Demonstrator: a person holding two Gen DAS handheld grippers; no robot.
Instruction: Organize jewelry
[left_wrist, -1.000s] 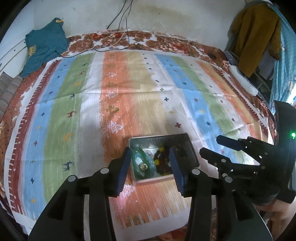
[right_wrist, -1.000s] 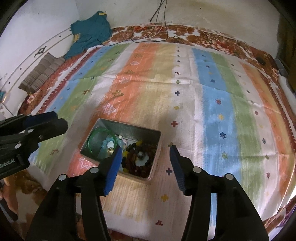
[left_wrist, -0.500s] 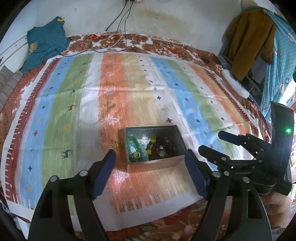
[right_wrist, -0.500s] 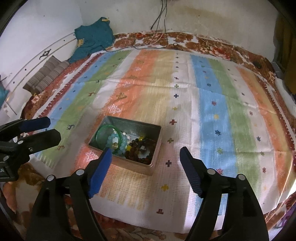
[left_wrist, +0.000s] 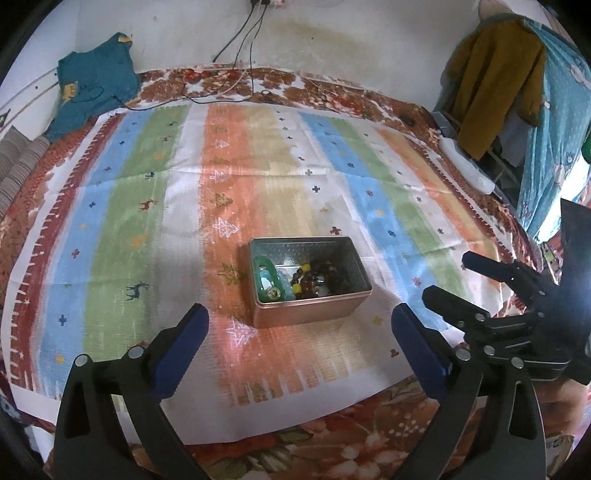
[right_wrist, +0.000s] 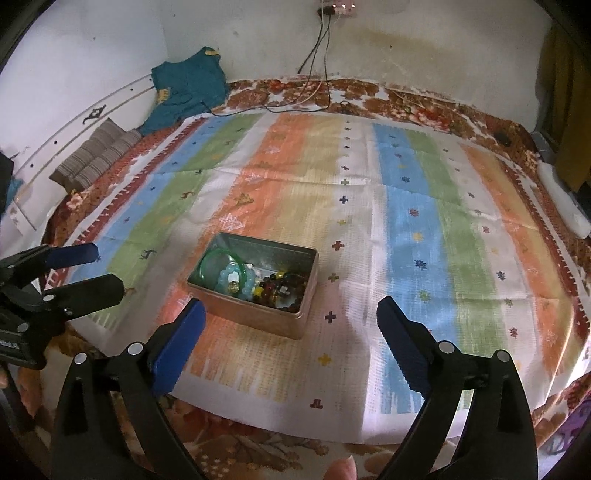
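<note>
An open metal tin (left_wrist: 308, 315) stands on the striped cloth (left_wrist: 147, 206); it also shows in the right wrist view (right_wrist: 258, 317). Inside lie a green bangle (right_wrist: 212, 258), a pale blue bead bracelet (right_wrist: 240, 286) and dark bead bracelets (right_wrist: 282, 291). In the left wrist view the bangle (left_wrist: 260, 266) and dark beads (left_wrist: 317, 280) show too. My left gripper (left_wrist: 301, 325) is open and empty, held back from the tin's near side. My right gripper (right_wrist: 290, 314) is open and empty, also short of the tin. Each gripper shows in the other's view, the right one (left_wrist: 448, 284) and the left one (right_wrist: 107, 269).
A teal garment (right_wrist: 188, 88) lies at the far left corner. Striped cushions (right_wrist: 96, 155) sit by the left wall. Cables (right_wrist: 314, 81) run from a wall socket onto the bed. A mustard jacket (left_wrist: 491, 85) hangs at right, above a white object (left_wrist: 467, 166).
Both grippers have pulled back and up from the tin and their jaws have opened wider. The tin and its jewelry have not moved.
</note>
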